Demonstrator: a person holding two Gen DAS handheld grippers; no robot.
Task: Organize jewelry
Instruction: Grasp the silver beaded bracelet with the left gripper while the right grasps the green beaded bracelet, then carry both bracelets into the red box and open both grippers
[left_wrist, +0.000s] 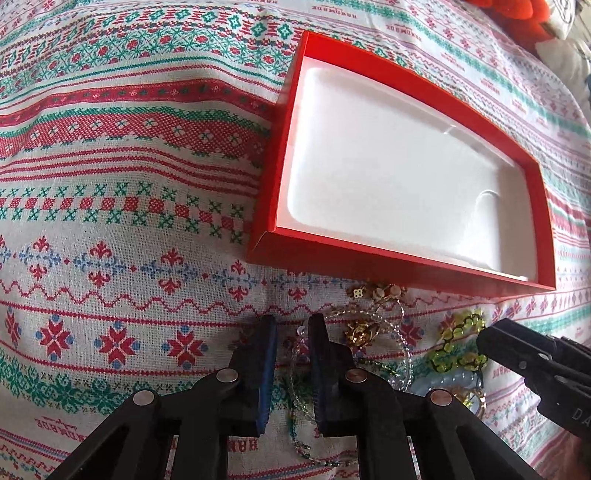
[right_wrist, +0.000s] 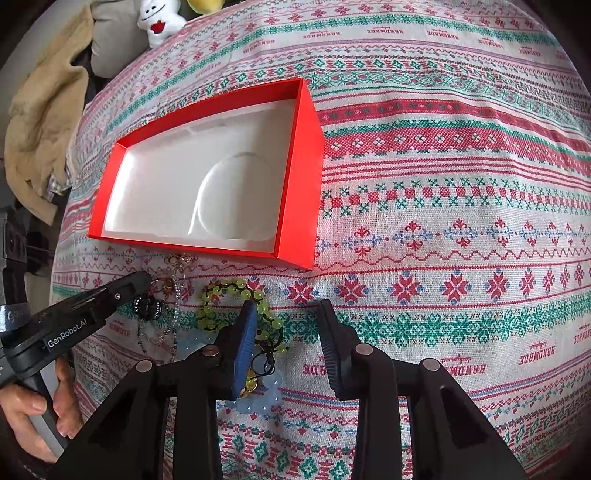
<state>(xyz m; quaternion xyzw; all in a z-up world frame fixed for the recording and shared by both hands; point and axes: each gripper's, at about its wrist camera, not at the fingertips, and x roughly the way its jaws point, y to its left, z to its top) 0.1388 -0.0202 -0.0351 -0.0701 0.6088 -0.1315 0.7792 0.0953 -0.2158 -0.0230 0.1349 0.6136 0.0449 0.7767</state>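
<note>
Left gripper (left_wrist: 292, 325) jaws narrowly parted, astride a clear bead strand (left_wrist: 295, 387), nothing clamped; right gripper (right_wrist: 286, 310) wide open, empty, over the green bead bracelet (right_wrist: 236, 295). Jewelry heaped on the patterned cloth (right_wrist: 443, 221) beside the red box (right_wrist: 299, 177), white-lined, beyond

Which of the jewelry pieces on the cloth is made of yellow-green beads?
The yellow-green bead bracelet, looped beside the right gripper. The other pieces are gold, clear, dark or pale blue.
</note>
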